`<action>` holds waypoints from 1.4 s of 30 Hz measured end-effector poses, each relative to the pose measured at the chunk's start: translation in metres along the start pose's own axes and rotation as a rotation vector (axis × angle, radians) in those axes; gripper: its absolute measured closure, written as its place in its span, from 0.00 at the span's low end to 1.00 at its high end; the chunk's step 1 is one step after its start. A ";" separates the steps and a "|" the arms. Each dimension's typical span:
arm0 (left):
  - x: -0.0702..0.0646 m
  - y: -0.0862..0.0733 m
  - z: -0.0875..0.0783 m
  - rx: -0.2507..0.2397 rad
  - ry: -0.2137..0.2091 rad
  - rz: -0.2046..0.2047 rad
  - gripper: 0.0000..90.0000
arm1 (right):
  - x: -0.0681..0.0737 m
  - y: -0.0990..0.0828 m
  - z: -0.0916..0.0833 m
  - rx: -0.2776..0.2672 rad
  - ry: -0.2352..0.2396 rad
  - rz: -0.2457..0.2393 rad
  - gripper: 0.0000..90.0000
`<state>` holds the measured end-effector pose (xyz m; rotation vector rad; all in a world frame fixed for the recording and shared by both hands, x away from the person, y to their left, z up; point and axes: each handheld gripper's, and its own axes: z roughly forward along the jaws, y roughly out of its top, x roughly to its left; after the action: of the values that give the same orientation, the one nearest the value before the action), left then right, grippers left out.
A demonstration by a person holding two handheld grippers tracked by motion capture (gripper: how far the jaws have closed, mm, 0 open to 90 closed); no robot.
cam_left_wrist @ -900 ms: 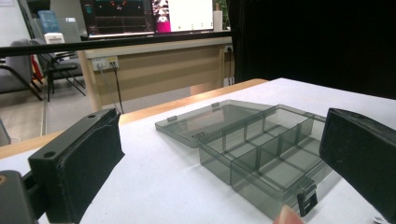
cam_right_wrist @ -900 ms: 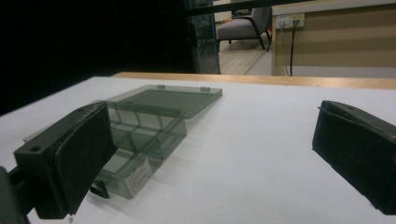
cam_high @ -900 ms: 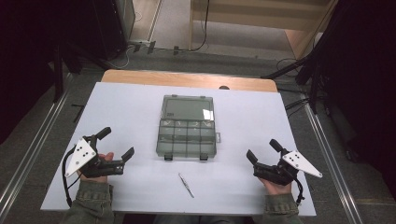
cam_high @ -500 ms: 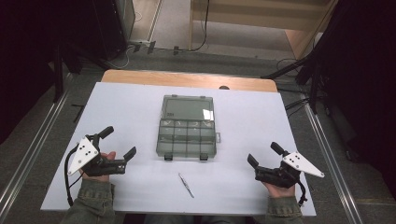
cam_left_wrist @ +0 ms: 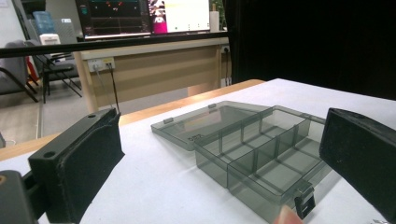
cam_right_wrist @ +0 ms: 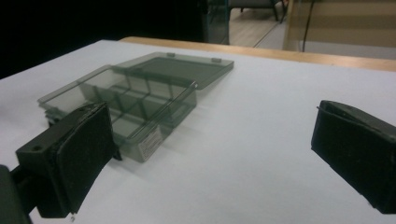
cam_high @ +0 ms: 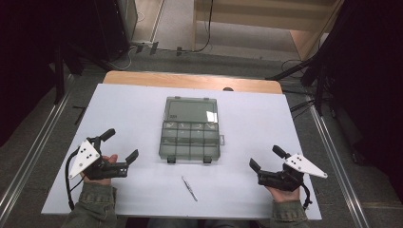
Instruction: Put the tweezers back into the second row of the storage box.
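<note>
A white table [cam_high: 142,109] takes up the middle of the high view, with a strip of bare wood along its far edge. At the centre of it lies a smoky see-through plastic box [cam_high: 190,140] with its lid [cam_high: 191,109] thrown fully open and lying flat toward twelve o'clock. The body of the box is split into small compartments, and two dark latches hang at its near edge. The compartments look empty, though the tinted plastic makes that hard to confirm.

At about six o'clock from the box, a little apart from it, a thin metal pair of tweezers [cam_high: 189,188] lies flat on the table, angled from upper left to lower right.

The left gripper [cam_high: 120,145] rests on the table at roughly eight o'clock from the box, held in the person's left hand [cam_high: 105,166], its jaws spread wide apart with nothing between them. A white three-cornered plate sits on top of it and a black cable loops behind.

The right gripper [cam_high: 267,158] sits at about four o'clock from the box, held in the right hand [cam_high: 283,191], jaws likewise wide apart and empty.

In the left gripper view the box [cam_left_wrist: 261,154] appears between the two black jaws, well beyond them. In the right gripper view the box [cam_right_wrist: 126,105] lies past the left-hand jaw, a small label on its side wall.
</note>
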<state>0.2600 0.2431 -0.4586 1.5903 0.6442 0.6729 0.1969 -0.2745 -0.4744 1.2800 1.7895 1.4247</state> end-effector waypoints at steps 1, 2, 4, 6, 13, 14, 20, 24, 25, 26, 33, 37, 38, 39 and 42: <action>0.000 0.000 0.000 0.000 0.000 0.001 0.00 | 0.001 0.001 0.001 0.011 0.006 -0.011 0.00; 0.000 0.000 0.000 -0.001 0.000 0.002 0.00 | 0.001 0.001 0.001 0.011 0.006 -0.011 0.00; 0.000 0.000 0.000 0.000 0.001 0.001 0.00 | 0.007 0.003 0.003 0.038 0.020 -0.046 0.00; 0.000 0.000 0.000 0.000 0.000 0.002 0.00 | 0.009 0.004 0.004 0.051 0.026 -0.058 0.00; 0.000 0.000 0.000 0.002 -0.001 0.003 0.00 | 0.024 0.008 0.008 0.079 0.048 -0.094 0.01; 0.000 0.000 0.000 0.004 -0.001 0.004 0.00 | 0.027 0.008 0.011 0.091 0.056 -0.099 0.01; 0.000 0.000 0.001 0.005 -0.002 0.004 0.00 | 0.040 0.008 0.017 0.135 0.100 -0.124 0.01; 0.000 0.000 0.001 0.008 -0.002 0.004 0.00 | 0.048 0.007 0.022 0.186 0.125 -0.134 0.01; 0.000 0.000 0.001 0.009 -0.002 0.003 0.00 | 0.048 0.007 0.022 0.186 0.125 -0.134 0.01; 0.000 0.000 0.001 0.010 -0.001 0.004 0.00 | 0.050 0.006 0.024 0.196 0.132 -0.135 0.01; 0.001 -0.001 0.001 0.013 0.000 0.004 0.00 | 0.066 0.005 0.032 0.266 0.174 -0.155 0.01; 0.001 0.000 0.001 0.013 0.001 0.005 0.00 | 0.071 0.003 0.036 0.304 0.194 -0.147 0.02; 0.001 0.000 0.001 0.014 0.002 0.004 0.00 | 0.074 0.003 0.037 0.318 0.204 -0.144 0.02; 0.001 -0.001 0.001 0.013 0.002 0.004 0.00 | 0.074 0.003 0.037 0.318 0.204 -0.144 0.02; 0.001 0.000 0.000 0.013 0.002 0.005 0.00 | 0.078 0.002 0.039 0.334 0.214 -0.155 0.02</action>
<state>0.2613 0.2438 -0.4590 1.6039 0.6471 0.6753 0.1977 -0.1875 -0.4728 1.1459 2.2933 1.2529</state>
